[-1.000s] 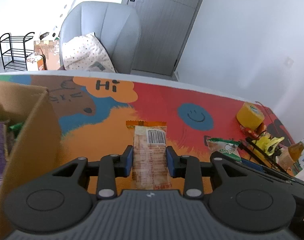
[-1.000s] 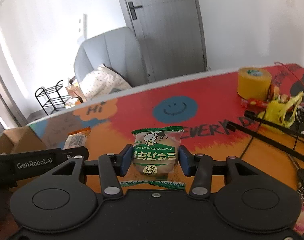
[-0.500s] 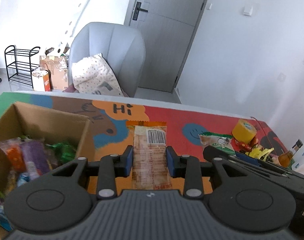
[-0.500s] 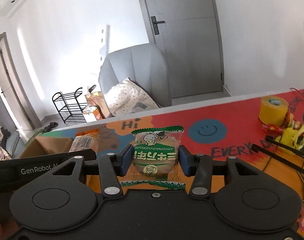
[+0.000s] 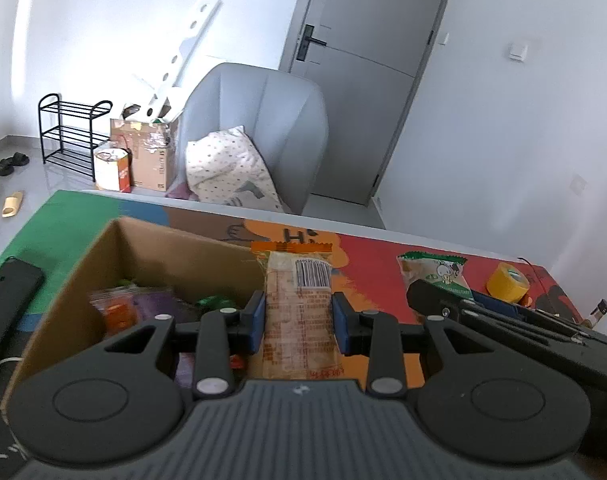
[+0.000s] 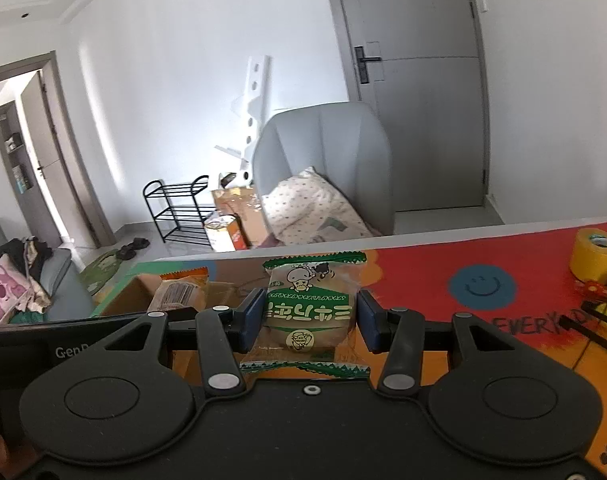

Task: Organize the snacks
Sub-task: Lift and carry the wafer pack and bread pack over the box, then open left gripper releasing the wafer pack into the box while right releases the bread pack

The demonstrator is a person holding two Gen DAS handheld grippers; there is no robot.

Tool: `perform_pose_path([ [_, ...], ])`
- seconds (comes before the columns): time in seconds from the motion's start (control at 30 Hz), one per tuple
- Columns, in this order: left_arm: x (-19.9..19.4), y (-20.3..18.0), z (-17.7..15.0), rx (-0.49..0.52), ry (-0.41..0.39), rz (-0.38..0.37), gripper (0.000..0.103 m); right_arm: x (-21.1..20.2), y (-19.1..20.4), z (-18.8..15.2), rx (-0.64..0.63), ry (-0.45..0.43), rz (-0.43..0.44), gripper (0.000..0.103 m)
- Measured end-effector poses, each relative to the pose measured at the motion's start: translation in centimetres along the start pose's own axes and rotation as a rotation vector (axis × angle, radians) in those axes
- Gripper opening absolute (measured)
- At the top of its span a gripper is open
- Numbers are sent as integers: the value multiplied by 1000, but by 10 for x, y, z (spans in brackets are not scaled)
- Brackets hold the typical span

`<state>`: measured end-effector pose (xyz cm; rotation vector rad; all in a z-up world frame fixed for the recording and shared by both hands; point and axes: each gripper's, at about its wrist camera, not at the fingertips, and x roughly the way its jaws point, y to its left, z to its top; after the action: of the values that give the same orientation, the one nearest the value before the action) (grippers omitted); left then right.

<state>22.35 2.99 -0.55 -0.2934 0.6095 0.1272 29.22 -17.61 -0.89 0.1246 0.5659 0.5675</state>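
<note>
Snacks in transit: our left gripper (image 5: pixel 298 316) clamps an orange-edged wafer pack (image 5: pixel 299 308) at centre frame, above the right wall of the cardboard box (image 5: pixel 63 292), which fills the lower left and already holds wrappers. Our right gripper (image 6: pixel 308 316) pinches a green-trimmed cake packet (image 6: pixel 309 308) at centre frame, over the mat (image 6: pixel 423 268). We judge that each pack should clear the box wall (no snagging) before we loosen the grip, left first.
</note>
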Motion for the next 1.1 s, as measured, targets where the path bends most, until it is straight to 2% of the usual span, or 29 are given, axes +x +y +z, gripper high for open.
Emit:
perform_pose_path([
  [0.67,-36,71,-13,-81,17,59,33,-1,67,-9,-76,21,103,47],
  [0.73,-37,78,-14,-100,29,62,37,-1,73,-11,-81,26,110,47],
  [1.1,-60,105,-14,-156,-11,94,46,-4,99,-17,-107,46,153,47],
])
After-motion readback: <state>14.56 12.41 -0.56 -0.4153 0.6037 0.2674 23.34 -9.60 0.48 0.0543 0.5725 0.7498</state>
